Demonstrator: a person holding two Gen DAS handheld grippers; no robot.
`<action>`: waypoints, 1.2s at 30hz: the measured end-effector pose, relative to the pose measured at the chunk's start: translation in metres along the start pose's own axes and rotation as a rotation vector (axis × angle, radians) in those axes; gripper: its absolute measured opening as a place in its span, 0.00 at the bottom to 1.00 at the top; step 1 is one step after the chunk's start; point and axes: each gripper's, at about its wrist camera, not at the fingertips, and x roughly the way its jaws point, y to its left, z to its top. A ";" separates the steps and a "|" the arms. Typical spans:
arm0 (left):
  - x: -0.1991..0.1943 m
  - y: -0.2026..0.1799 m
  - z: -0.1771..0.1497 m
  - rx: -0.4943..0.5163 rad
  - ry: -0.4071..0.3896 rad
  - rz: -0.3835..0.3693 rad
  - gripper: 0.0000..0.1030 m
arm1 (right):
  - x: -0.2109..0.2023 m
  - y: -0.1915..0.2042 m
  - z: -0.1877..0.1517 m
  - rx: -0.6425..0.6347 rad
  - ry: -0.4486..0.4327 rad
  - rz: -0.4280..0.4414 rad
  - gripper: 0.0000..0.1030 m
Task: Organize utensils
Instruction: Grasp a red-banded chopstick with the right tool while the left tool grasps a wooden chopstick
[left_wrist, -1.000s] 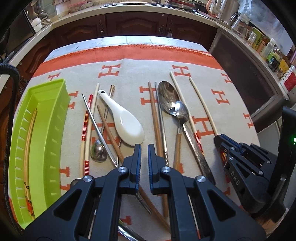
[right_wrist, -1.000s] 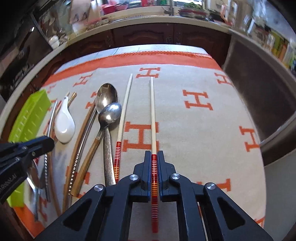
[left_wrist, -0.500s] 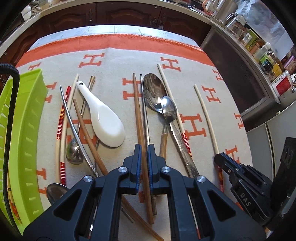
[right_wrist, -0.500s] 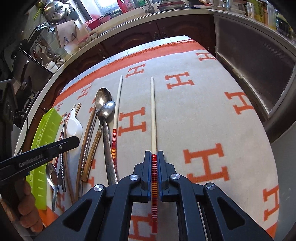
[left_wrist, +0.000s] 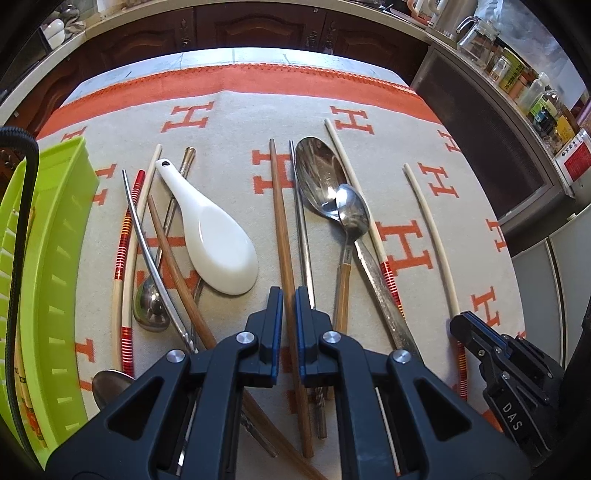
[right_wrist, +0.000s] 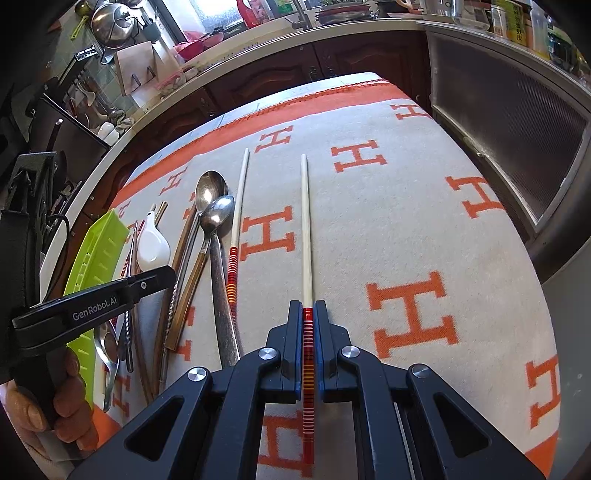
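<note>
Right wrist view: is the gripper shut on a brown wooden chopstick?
No. The right gripper is shut on the cream chopstick with red bands, not a brown one.

Cream red-banded chopstick (right_wrist: 305, 236) clamped in right tongs (right_wrist: 307, 334).

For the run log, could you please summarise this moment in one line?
right hand-held gripper: shut on cream chopstick | left hand-held gripper: astride brown chopstick
</note>
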 end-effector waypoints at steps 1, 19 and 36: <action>-0.001 0.000 -0.001 0.004 -0.001 0.010 0.05 | 0.000 0.000 0.000 -0.002 0.000 0.001 0.05; -0.002 -0.011 -0.008 0.051 -0.034 0.061 0.04 | -0.003 0.000 0.000 -0.007 -0.004 0.025 0.05; -0.176 0.068 -0.029 0.011 -0.275 0.086 0.04 | -0.071 0.088 0.012 -0.090 -0.032 0.268 0.05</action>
